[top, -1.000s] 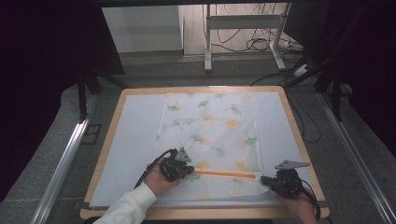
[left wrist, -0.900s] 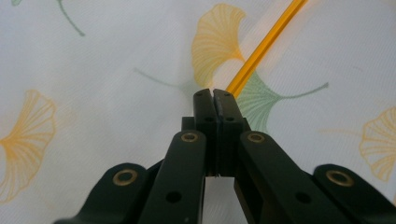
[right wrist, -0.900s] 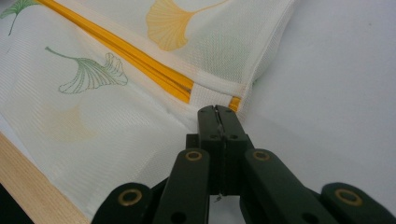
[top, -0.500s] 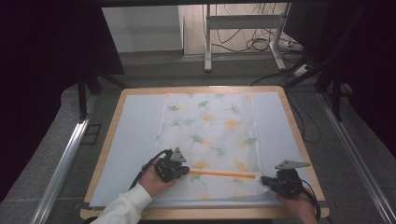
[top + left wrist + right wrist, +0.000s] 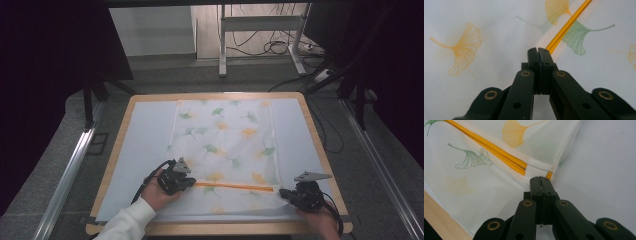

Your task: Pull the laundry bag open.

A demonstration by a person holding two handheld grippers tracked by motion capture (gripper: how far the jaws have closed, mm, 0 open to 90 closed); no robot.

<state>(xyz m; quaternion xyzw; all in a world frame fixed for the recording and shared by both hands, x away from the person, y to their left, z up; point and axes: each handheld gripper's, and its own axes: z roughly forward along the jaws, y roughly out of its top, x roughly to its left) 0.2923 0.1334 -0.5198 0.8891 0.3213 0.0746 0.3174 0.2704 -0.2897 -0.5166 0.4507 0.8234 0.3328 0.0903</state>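
Orange zipper point(image 5: 569, 24) ahead of left claw point(image 5: 539, 50)

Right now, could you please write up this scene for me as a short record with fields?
surface: wooden-rimmed table with a pale blue mat
item: white mesh laundry bag printed with ginkgo leaves, lying flat
zipper: orange zipper running across the bag near the person's side
left gripper: fingers shut, tips at the zipper's left end; what they pinch cannot be told
right gripper: fingers shut, tips at the bag's corner by the zipper's right end
floor behind: metal stand and loose cables
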